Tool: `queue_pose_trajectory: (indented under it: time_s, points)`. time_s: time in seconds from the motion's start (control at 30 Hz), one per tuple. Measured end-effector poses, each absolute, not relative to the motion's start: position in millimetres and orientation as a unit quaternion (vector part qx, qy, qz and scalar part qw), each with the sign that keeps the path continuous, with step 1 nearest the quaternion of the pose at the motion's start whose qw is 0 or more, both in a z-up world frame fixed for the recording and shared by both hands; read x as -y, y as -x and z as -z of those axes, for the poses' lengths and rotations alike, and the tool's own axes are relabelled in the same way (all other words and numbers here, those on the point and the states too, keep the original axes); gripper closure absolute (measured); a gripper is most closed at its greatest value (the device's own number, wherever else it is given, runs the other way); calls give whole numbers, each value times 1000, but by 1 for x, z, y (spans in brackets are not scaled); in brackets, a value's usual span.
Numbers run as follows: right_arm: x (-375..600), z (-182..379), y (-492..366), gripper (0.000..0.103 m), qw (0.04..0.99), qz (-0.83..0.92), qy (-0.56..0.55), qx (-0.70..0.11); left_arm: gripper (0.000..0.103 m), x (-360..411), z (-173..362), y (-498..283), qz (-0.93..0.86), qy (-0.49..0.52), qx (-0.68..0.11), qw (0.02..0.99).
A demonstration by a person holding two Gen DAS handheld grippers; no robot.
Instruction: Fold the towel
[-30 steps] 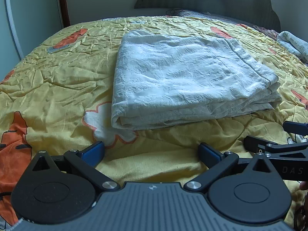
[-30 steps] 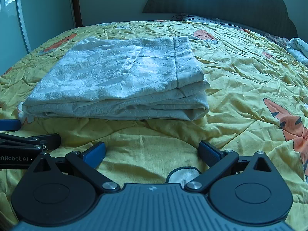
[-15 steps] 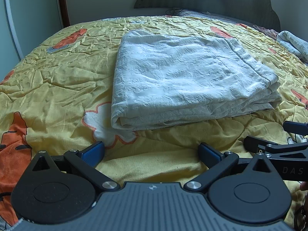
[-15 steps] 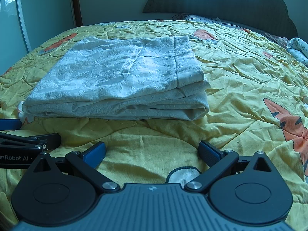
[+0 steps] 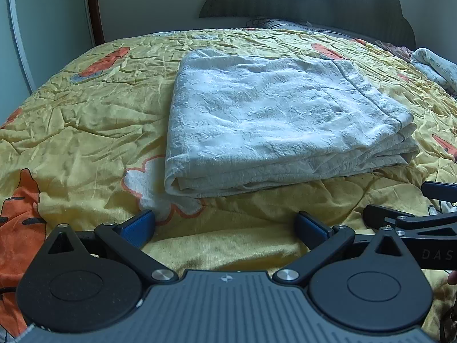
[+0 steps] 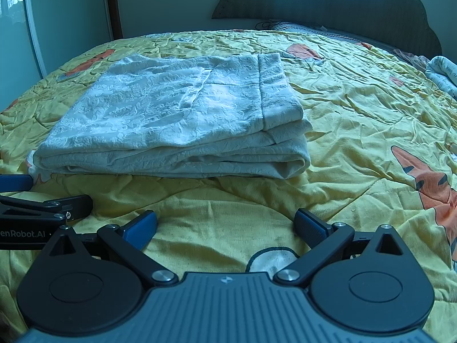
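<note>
A white textured towel [image 5: 274, 120] lies folded into a thick rectangle of several layers on a yellow bedspread [image 5: 85, 131]. In the right wrist view the same towel [image 6: 177, 120] sits left of centre, its stacked folded edges facing me. My left gripper [image 5: 225, 225] hovers open just short of the towel's near edge, nothing between its blue pads. My right gripper [image 6: 225, 225] is also open and empty, a little back from the towel's near right corner. Each gripper shows at the edge of the other's view.
The yellow bedspread with orange cartoon prints covers the whole bed. A dark headboard [image 6: 328, 3] stands at the far end. A rolled light cloth [image 5: 434, 65] lies at the far right edge. A wall and door frame [image 5: 94, 5] lie beyond the bed's left side.
</note>
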State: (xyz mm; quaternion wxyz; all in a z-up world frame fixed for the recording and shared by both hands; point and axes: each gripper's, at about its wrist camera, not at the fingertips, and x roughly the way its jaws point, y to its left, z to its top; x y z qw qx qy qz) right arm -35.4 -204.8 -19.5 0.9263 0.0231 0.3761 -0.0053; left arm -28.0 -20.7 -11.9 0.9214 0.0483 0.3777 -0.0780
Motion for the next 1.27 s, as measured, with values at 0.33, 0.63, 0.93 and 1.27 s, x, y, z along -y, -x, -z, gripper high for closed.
queue_pose_trajectory:
  time_s: [0.33,0.63,0.93,1.27]
  points:
    - [205,20,36,0,926,5,-23,-376,0,21,11,27,78,-45,-385,919]
    - [205,20,35,0,926,5,-23,-376,0,22,9,25,75,-38,-394,915]
    - [205,20,35,0,926,5,-23,-376,0,21,9,25,75,-32,-392,916]
    - [204,20,35,0,926,5,-23,-377,0,23,9,27,71,-38,-393,916]
